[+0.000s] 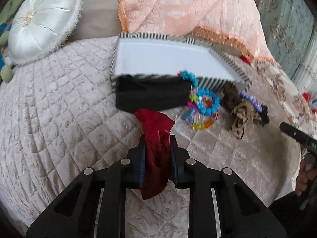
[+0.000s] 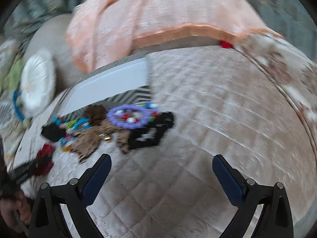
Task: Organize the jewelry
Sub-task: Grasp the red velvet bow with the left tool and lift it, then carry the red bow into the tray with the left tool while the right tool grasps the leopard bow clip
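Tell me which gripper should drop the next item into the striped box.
Left. The left gripper is shut on the red scrunchie, with the striped box straight ahead. The right gripper is open and empty.

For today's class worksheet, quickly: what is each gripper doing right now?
Left gripper: shut on the red scrunchie.
Right gripper: open, nothing between its jaws.

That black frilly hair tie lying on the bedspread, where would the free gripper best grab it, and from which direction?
Probably its near edge, coming down from above. The black hair tie lies flat and soft on the quilt, so pinching one bunched side of the loop should lift it. Its right side is bare quilt; the purple bead bracelet touches its far left. The right gripper is open, empty.
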